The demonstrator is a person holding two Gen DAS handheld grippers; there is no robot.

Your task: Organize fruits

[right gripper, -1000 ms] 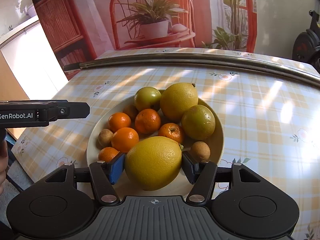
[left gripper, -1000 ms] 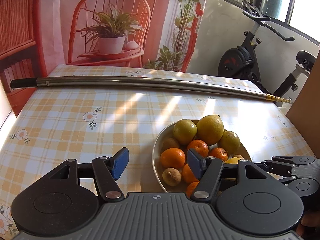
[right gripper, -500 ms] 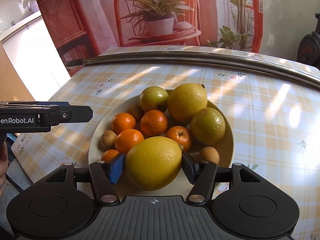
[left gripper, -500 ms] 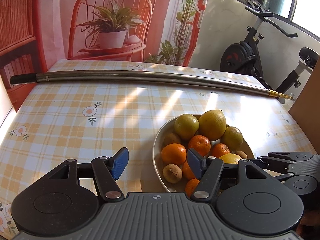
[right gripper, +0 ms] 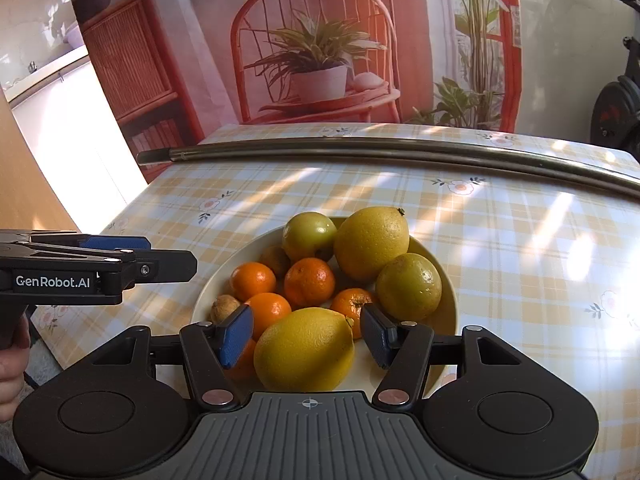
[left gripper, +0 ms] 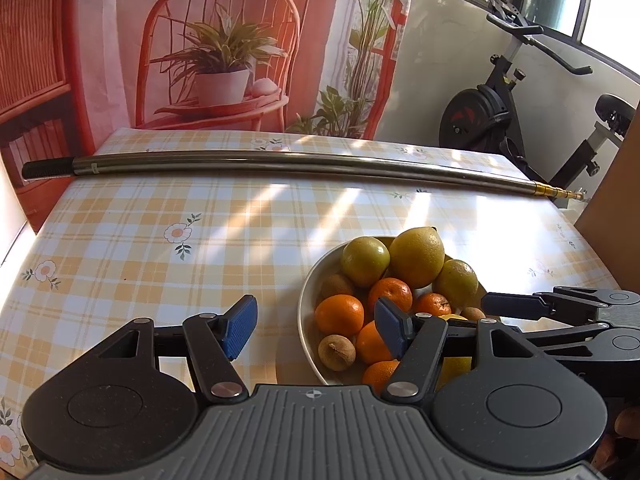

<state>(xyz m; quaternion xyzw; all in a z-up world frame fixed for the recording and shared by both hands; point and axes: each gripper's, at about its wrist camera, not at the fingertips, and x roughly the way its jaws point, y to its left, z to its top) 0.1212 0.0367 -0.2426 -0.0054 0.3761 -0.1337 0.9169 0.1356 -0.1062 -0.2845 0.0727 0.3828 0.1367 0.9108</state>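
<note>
A cream bowl (right gripper: pixel 448 292) on the checked tablecloth holds several oranges, two green-yellow citrus, a large lemon (right gripper: pixel 370 242) and small brown fruits. My right gripper (right gripper: pixel 304 336) is shut on another large yellow lemon (right gripper: pixel 304 348), which it holds over the bowl's near side. In the left wrist view the same bowl (left gripper: pixel 306 304) lies ahead to the right. My left gripper (left gripper: pixel 316 328) is open and holds nothing, just left of the bowl. The right gripper (left gripper: pixel 560 312) reaches in from the right, and the left gripper (right gripper: pixel 120 264) shows at the left edge of the right wrist view.
A long metal pole (left gripper: pixel 280 162) lies across the far side of the table. An exercise bike (left gripper: pixel 504 120) stands beyond the table's right end, and a printed backdrop hangs behind. Bare tablecloth (left gripper: pixel 140 248) stretches left of the bowl. A hand (right gripper: pixel 10 360) holds the left gripper's handle.
The right gripper keeps its hold on the lemon while the bowl drifts slightly right in its view. The left gripper stays open beside the bowl.
</note>
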